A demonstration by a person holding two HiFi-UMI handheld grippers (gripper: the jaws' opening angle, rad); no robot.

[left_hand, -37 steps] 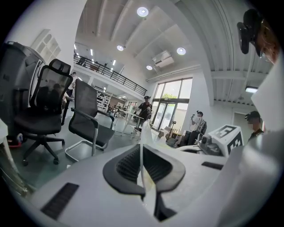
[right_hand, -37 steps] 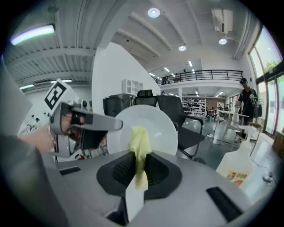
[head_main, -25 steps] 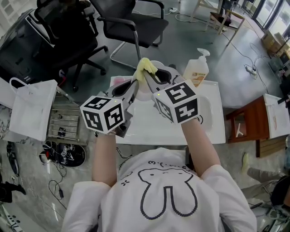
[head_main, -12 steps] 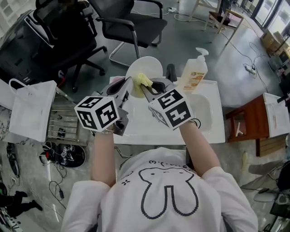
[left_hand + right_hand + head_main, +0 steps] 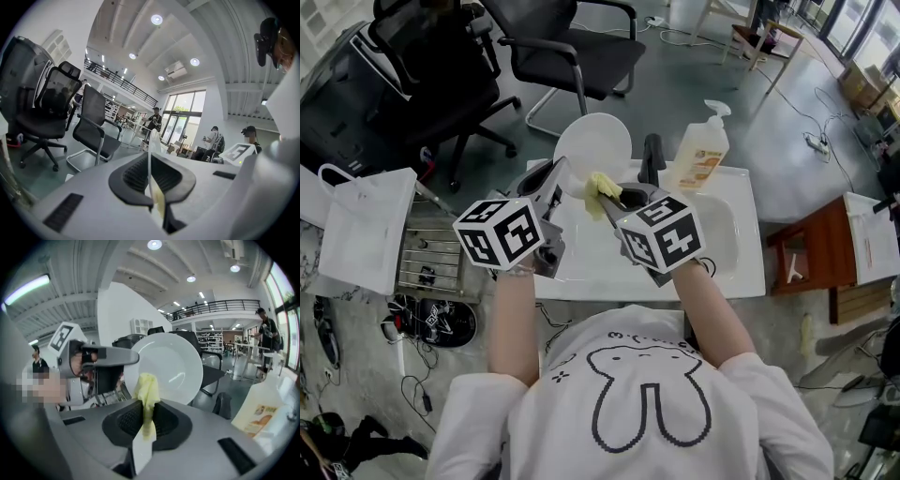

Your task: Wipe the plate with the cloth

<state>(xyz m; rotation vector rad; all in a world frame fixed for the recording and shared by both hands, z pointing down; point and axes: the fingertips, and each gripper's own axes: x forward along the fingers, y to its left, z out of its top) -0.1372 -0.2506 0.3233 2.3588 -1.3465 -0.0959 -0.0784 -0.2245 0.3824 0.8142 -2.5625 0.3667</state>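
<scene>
My left gripper (image 5: 561,171) is shut on the left rim of a white plate (image 5: 593,141) and holds it upright above the sink. In the left gripper view the plate (image 5: 152,140) shows edge-on between the closed jaws of that gripper (image 5: 151,164). A bunched yellow cloth (image 5: 601,190) is pinched in my right gripper (image 5: 614,195), which is shut on it at the plate's lower edge. The right gripper view has the cloth (image 5: 147,387) sticking up from the right gripper (image 5: 146,406), right in front of the plate's face (image 5: 176,362).
A white sink basin (image 5: 741,253) lies below the hands, with a black faucet (image 5: 652,150) and a soap pump bottle (image 5: 705,148) at its far edge. Black office chairs (image 5: 572,47) stand beyond. A white bag (image 5: 370,225) hangs at left and a wooden stool (image 5: 811,253) stands at right.
The right gripper has come down with the cloth, from the plate's top edge to its lower edge. More of the plate now shows. The left gripper has stayed about where it was.
</scene>
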